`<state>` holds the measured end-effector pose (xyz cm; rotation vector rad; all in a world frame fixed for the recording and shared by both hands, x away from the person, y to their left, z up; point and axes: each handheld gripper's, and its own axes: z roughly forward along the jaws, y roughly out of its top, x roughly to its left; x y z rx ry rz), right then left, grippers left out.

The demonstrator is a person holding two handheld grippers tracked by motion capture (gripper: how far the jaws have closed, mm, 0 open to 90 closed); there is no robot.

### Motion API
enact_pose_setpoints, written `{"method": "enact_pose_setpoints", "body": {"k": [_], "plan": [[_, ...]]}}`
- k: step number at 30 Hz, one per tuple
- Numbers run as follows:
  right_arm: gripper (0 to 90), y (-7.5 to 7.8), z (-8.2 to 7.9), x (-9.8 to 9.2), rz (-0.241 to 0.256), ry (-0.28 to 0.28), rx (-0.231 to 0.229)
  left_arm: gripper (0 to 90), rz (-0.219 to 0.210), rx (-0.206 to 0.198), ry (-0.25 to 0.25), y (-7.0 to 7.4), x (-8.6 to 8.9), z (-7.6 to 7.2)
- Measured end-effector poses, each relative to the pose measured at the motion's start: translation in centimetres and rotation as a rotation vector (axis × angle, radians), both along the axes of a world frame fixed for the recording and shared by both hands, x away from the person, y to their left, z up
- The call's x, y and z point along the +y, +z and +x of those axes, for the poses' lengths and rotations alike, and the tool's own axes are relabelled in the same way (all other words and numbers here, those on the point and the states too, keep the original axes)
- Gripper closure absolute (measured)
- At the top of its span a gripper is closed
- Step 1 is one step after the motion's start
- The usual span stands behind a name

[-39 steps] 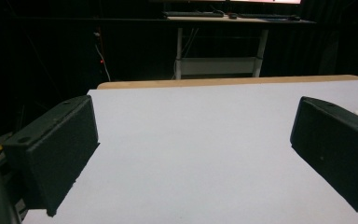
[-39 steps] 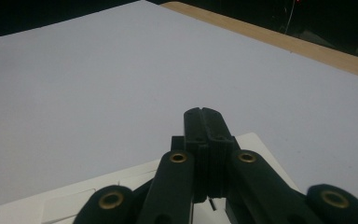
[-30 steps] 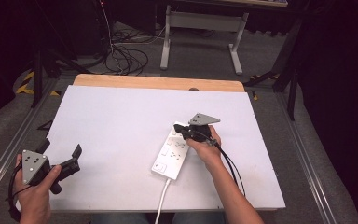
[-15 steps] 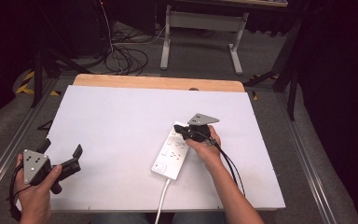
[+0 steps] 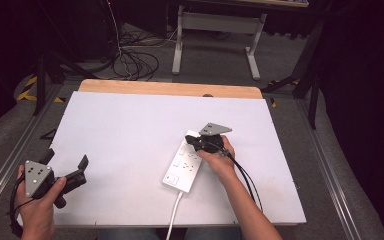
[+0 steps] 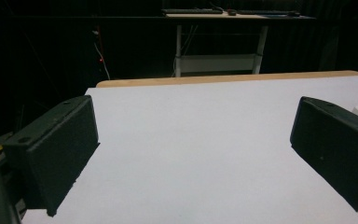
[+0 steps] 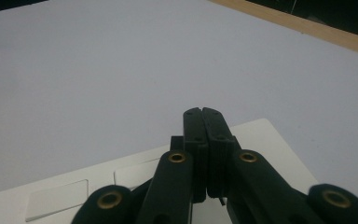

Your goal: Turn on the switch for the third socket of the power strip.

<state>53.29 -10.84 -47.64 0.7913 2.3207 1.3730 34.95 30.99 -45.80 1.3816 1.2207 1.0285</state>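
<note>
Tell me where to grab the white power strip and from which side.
Grip the power strip across its narrow width, midway along, coming from above. It lies flat, long and slim; its long edges are free there, while its cord exits the near end.

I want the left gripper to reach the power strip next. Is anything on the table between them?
Nothing visible. Bare white table lies between the open left gripper and the power strip. The right gripper, shut, sits over the strip's far end.

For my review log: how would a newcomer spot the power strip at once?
Start at the white table, then look to its right half near the person's edge. There the power strip lies flat under the shut right gripper. It is the lone white slab, with a white cord trailing off the near edge.
</note>
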Motion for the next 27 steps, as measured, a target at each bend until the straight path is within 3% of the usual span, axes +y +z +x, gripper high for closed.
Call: {"method": "enact_pose_setpoints", "body": {"k": [12,24,27], "plan": [[90.0,-0.8,0.2,0.4,-0.027,-0.011,0.001,1.4,0.001,-0.001,0.008,0.0,0.2,-0.2],[90.0,-1.4,0.0,0.3,0.017,-0.043,-0.002,1.4,-0.002,-0.001,0.006,0.0,0.1,-0.1],[90.0,-1.5,0.0,0.3,0.017,-0.028,0.007,1.4,0.000,0.001,0.004,0.0,0.1,-0.1]]}}
